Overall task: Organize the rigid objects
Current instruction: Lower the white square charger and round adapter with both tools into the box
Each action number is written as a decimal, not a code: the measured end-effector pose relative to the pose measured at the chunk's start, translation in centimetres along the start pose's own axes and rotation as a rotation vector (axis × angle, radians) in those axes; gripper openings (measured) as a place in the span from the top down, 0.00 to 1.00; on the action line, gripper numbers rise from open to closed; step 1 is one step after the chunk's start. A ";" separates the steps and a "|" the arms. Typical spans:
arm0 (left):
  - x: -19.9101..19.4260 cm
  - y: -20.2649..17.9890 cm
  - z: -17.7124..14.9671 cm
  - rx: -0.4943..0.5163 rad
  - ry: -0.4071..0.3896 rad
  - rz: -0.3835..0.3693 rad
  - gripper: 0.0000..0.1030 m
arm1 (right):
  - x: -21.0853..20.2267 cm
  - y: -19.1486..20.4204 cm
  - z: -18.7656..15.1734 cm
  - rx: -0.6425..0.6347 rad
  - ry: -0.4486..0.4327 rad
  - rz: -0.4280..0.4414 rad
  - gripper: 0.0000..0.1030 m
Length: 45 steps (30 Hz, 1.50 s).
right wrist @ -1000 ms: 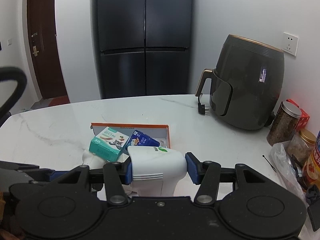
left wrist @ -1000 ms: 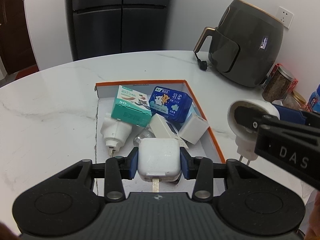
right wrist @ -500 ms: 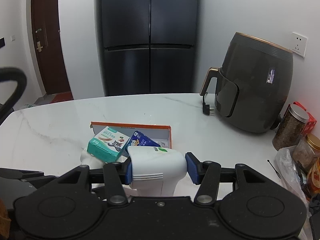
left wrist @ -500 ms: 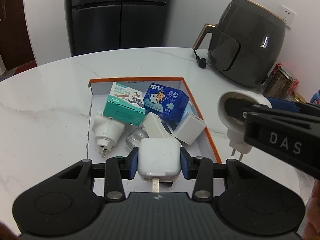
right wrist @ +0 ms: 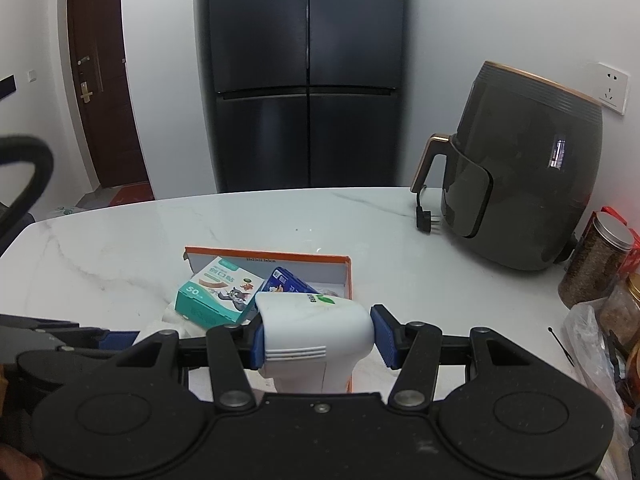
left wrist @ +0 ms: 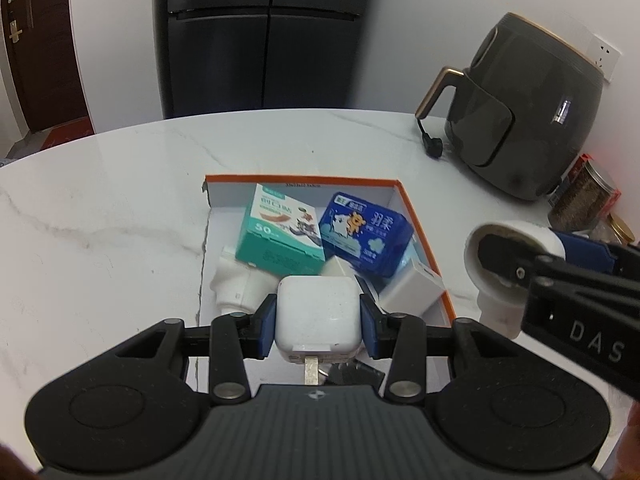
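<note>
My left gripper (left wrist: 318, 322) is shut on a white square charger (left wrist: 317, 316), its metal prong pointing back at the camera, held over the near end of the orange-rimmed box (left wrist: 416, 216). In the box lie a green plaster carton (left wrist: 276, 236), a blue tissue pack (left wrist: 366, 234), a white plug device (left wrist: 236, 284) and a small white adapter (left wrist: 408, 288). My right gripper (right wrist: 318, 338) is shut on a white plug-in device (right wrist: 314, 332) with a green logo. In the left wrist view that device (left wrist: 500, 264) hangs just right of the box's right rim.
A dark air fryer (left wrist: 520, 120) with its loose plug (right wrist: 426, 218) stands at the back right of the white marble table (left wrist: 100, 220). Jars (right wrist: 592, 264) and a plastic bag (right wrist: 592, 344) crowd the right edge. A black fridge (right wrist: 308, 80) and a brown door (right wrist: 100, 80) lie behind.
The right gripper with its white device has drifted slightly left, closer to the box's right rim. The left gripper keeps the charger over the box's near end, barely moved.
</note>
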<state>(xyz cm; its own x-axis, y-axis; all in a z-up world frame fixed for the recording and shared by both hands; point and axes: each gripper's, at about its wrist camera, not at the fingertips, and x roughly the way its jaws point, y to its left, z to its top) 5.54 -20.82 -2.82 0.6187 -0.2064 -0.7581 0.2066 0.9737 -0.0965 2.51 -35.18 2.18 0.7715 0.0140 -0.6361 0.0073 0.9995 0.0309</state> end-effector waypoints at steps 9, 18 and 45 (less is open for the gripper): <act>0.3 0.0 0.3 0.004 0.007 0.001 0.59 | 0.8 0.2 0.3 0.000 0.006 0.009 0.39; 0.3 0.0 0.4 0.008 0.011 -0.001 0.59 | 0.9 0.1 0.3 0.004 0.011 0.004 0.39; 1.9 1.0 3.3 0.006 -0.002 0.012 0.59 | 3.7 0.0 2.5 0.016 0.027 0.032 0.39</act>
<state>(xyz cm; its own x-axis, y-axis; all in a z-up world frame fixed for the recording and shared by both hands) 9.47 -20.56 -2.23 0.6230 -0.1946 -0.7577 0.2036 0.9755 -0.0831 6.98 -35.20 1.78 0.7542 0.0473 -0.6550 -0.0068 0.9979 0.0643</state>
